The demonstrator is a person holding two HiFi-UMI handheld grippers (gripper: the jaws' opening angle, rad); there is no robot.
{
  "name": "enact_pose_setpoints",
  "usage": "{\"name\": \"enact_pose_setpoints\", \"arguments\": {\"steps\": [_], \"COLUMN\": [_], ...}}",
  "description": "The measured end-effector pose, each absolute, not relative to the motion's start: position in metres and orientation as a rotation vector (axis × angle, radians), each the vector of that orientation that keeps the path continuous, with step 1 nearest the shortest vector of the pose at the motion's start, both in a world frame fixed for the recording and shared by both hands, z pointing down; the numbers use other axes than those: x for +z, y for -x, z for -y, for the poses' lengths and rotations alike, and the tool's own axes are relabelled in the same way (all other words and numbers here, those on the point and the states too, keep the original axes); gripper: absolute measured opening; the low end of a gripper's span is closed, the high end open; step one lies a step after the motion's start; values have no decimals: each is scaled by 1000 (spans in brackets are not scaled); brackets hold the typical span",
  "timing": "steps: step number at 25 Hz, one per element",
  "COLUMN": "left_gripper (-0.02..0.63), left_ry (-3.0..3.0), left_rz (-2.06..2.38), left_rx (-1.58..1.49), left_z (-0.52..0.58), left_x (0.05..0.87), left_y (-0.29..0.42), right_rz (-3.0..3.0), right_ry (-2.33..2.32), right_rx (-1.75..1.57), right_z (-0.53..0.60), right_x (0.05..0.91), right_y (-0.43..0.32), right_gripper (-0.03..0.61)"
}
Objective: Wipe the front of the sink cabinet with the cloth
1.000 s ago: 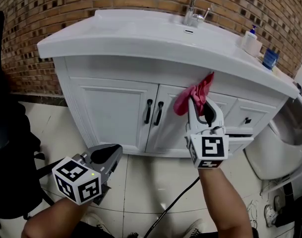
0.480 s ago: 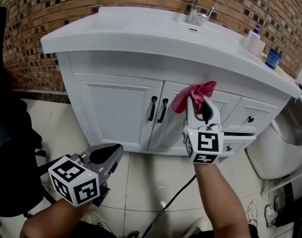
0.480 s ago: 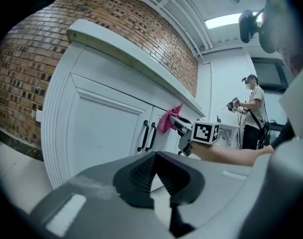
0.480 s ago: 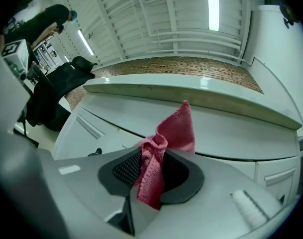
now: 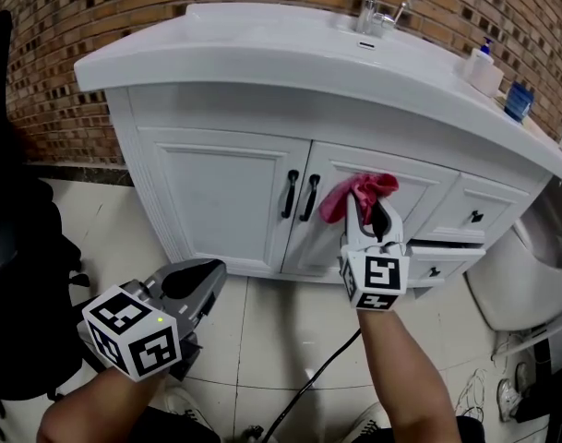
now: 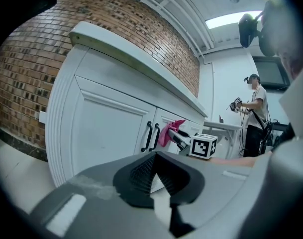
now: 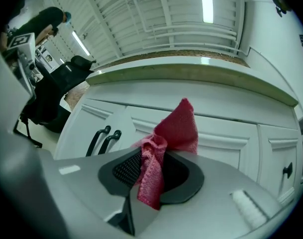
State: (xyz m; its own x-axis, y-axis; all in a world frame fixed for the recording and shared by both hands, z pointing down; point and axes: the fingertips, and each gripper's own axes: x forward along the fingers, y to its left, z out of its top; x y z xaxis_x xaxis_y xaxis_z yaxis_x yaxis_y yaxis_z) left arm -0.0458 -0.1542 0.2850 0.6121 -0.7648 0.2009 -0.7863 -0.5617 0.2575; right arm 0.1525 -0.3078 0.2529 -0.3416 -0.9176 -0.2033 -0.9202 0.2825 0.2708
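Head view: the right gripper (image 5: 363,207), clenched on the cloth (image 5: 358,193), has dragged it toward 6 o'clock down the sink cabinet (image 5: 216,197) door, so wiping is underway; the left gripper (image 5: 199,277) idles closed and empty.

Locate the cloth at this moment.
Head view, centre-right: the cloth is clamped in the right gripper, in front of the right door, just right of the black handles.

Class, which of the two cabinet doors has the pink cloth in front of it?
The right-hand door, beside the drawers: the right claw holds the cloth up to it. The left door is bare.
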Motion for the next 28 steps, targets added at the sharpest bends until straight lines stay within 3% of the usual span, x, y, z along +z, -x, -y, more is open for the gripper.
{"name": "enact_pose_setpoints", "arguments": {"steps": [28], "left_gripper": [6], "left_ry": [-2470], "left_rz": [1260], "left_rx": [167], "left_z": [167], "left_x": [311], "left_y": [48], "right_rz": [-2694], "right_ry": [1841], "right_rx": [15], "right_z": [312], "right_x": [454], "right_y": [-149], "right_gripper": [103]}}
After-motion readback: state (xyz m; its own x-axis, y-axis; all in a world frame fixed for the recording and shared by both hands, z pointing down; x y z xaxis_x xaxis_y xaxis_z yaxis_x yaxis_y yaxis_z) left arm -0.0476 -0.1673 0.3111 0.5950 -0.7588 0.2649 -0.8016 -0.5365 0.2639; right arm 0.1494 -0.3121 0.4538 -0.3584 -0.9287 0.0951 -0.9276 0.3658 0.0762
